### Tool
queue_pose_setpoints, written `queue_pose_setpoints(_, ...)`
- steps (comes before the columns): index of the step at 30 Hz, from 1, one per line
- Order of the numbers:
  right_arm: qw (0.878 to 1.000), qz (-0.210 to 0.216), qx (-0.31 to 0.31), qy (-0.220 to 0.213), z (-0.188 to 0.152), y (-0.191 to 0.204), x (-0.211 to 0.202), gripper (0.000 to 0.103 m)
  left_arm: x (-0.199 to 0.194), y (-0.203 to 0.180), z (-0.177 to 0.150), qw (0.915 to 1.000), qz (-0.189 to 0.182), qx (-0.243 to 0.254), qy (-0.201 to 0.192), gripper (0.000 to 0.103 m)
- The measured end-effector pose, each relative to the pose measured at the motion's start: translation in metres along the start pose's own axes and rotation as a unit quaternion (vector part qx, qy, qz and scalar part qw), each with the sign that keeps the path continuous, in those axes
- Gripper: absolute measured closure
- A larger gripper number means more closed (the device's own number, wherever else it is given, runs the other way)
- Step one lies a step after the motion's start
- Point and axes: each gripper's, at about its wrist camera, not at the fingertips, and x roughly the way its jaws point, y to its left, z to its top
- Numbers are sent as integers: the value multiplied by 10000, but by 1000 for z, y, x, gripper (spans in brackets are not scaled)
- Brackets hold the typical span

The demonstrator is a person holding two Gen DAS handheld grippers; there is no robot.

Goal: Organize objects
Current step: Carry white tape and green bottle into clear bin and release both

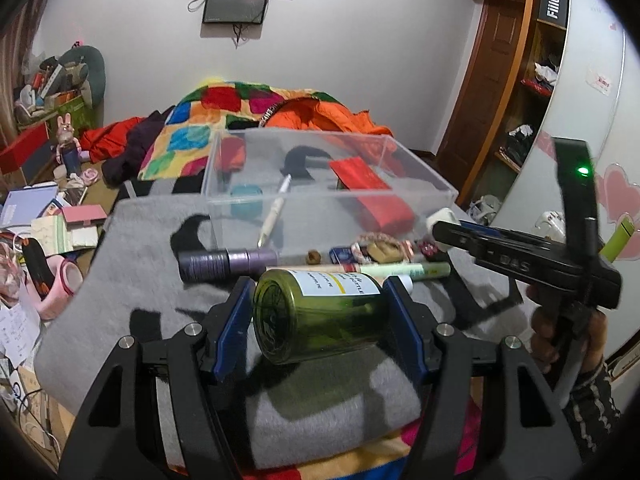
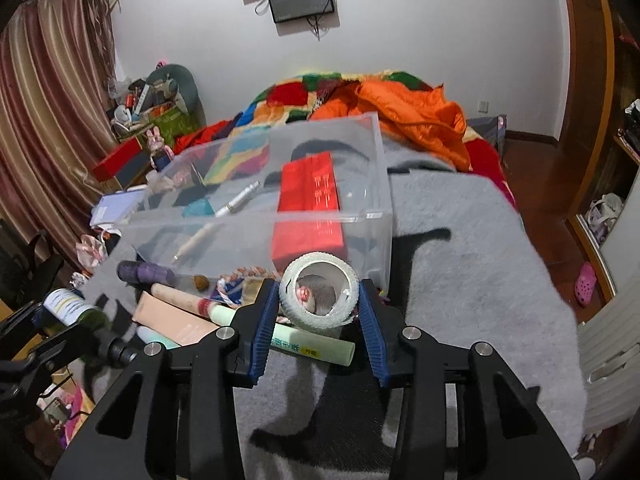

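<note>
I hold the green bottle (image 1: pixel 320 316) clamped in my left gripper (image 1: pixel 320 320) and the tape roll (image 2: pixel 319 295) in my right gripper (image 2: pixel 319 316), the clear box (image 2: pixel 372 216) lying just beyond both.

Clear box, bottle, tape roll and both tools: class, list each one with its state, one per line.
Clear box: open-topped, holding a red packet, pen and teal item.
Green bottle: on its side, gripped.
Tape roll: on edge, gripped.
Left tool: closed on the bottle.
Right tool: closed on the tape roll.
</note>
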Motion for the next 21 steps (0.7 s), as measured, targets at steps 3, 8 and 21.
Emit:
queue_pose_setpoints(3, 9998, 15, -47, -183, 7, 1, -13, 66, -1, 1, 9, 10000, 31, -3, -89, 38)
queue_pose_setpoints(8, 9990, 23, -164, -423, 20, 5, -27, 66, -6, 1, 27, 9996, 60, 37, -282, 38)
queue_pose_setpoints(21, 9964, 24, -331, -782, 56, 13, -33, 66, 0, 12, 82, 9974, 215, 23, -688, 38)
